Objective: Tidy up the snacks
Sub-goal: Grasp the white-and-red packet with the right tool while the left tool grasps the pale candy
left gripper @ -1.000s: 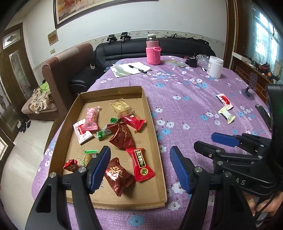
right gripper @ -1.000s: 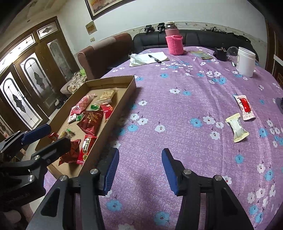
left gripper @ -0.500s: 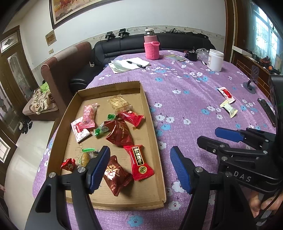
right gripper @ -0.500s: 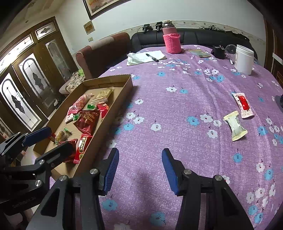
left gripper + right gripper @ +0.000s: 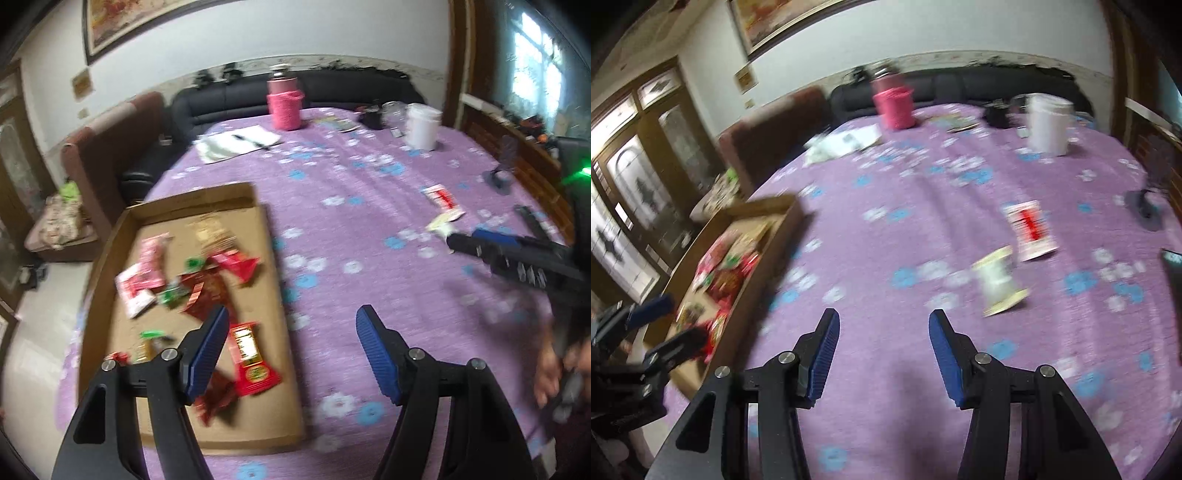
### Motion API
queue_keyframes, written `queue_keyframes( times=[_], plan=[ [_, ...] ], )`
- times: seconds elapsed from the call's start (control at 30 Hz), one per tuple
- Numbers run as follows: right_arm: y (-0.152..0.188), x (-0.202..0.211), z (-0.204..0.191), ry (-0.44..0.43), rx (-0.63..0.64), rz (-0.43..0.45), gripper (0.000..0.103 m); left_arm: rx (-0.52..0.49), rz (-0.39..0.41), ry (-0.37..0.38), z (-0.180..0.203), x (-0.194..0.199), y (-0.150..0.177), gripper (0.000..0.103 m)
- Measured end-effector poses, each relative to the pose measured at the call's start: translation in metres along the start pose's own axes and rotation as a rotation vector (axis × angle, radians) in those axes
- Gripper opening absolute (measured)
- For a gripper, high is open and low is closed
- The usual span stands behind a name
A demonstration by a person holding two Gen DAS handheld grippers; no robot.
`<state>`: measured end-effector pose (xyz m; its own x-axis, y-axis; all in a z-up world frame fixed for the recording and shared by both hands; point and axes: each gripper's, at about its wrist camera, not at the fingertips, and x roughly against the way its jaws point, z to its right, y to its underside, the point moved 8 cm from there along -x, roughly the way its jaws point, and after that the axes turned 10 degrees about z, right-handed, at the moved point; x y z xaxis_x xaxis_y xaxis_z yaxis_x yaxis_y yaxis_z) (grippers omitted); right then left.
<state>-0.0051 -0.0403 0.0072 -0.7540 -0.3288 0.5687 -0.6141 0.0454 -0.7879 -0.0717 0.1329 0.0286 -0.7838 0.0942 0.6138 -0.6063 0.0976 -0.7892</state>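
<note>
Snacks: two loose packets, cream packet [image 5: 443, 221] and red-and-white packet [image 5: 439, 195], toward the worktop's right edge in the left view, the rest in the cardboard tray [image 5: 273, 258] by the left edge. Left tongs [image 5: 291, 343] wide, empty, over the tray's right wall.

Right view: cream packet [image 5: 997, 280] just ahead of right tongs [image 5: 884, 345], half-open, empty. Probably light, crinkly, slippery; best pinched across the middle. Open purple worktop [image 5: 886, 240] between packets and tray.

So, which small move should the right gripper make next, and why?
Probably carry the right gripper forward to the cream packet: its jaws are open and empty, and that packet and the red-and-white packet lie loose outside the cardboard tray.
</note>
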Motion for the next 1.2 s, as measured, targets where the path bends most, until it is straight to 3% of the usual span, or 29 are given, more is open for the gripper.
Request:
queue_keyframes(
  times=[0.17,0.3,0.43,0.7,0.77,1.0,1.2],
  plan=[
    [-0.031,0.008,0.089,0.118,-0.153,0.048,0.054,0.037,-0.012,0.138,0.028,-0.007,-0.008,0.075],
    [-0.043,-0.004,0.138,0.133,-0.246,0.045,0.054,0.034,-0.035,0.204,0.052,-0.02,-0.012,0.075],
    [-0.052,-0.035,0.136,0.101,-0.19,0.018,0.054,0.038,-0.047,0.245,0.073,-0.031,-0.018,0.075],
    [-0.051,-0.102,0.123,0.156,-0.017,-0.056,0.053,0.019,-0.07,0.254,0.091,-0.05,-0.024,0.075],
    [-0.047,-0.109,0.126,0.171,-0.006,-0.072,0.028,0.021,-0.078,0.263,0.097,-0.058,-0.026,0.075],
    [-0.042,-0.079,0.148,0.158,-0.106,-0.057,0.025,-0.002,-0.117,0.339,0.14,-0.096,-0.037,0.075],
    [-0.032,-0.029,0.162,0.113,-0.204,0.024,0.026,-0.048,-0.145,0.367,0.182,-0.14,-0.041,0.075]
  ],
)
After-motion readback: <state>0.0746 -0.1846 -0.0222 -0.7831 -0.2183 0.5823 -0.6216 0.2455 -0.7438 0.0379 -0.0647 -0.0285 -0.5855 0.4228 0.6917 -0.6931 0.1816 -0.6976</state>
